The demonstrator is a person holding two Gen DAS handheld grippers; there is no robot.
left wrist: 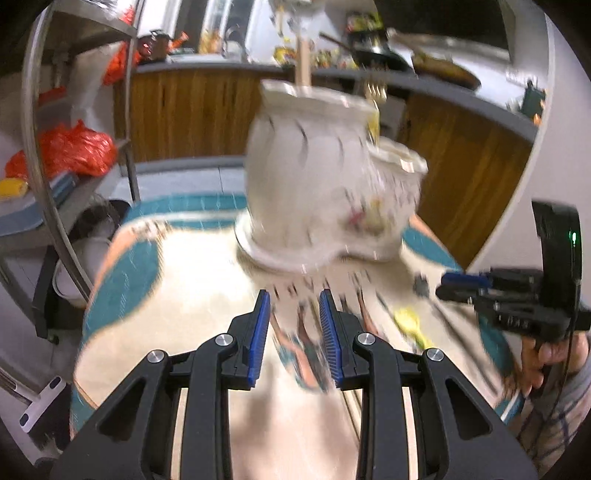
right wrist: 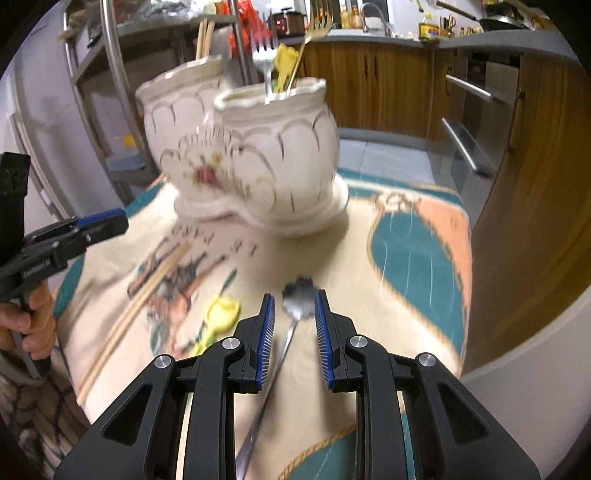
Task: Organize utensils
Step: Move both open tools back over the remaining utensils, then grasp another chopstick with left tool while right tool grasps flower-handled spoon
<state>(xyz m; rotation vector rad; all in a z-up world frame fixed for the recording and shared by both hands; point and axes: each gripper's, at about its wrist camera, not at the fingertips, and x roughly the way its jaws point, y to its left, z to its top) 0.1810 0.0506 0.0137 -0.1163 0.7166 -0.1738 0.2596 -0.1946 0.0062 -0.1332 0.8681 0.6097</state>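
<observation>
My right gripper (right wrist: 293, 325) straddles a spoon (right wrist: 297, 297), jaws spread and not touching it.

Left gripper (left wrist: 294, 321) hangs spread and empty over the cloth (left wrist: 192, 280). The holder (right wrist: 258, 147) stands at 12 o'clock with forks (right wrist: 264, 48) inside; chopsticks (right wrist: 147, 291) and a yellow utensil (right wrist: 218, 314) lie at 9 o'clock of the spoon.

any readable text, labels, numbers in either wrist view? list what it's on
Nothing legible in either view.
White lettering on the left gripper body, right wrist view: too blurred to read.
Red display on the appliance on the back counter: digits too small.
Labels on the yellow container by the sink: too small.
Ceramic utensil holder: floral decoration only, no words.
</observation>
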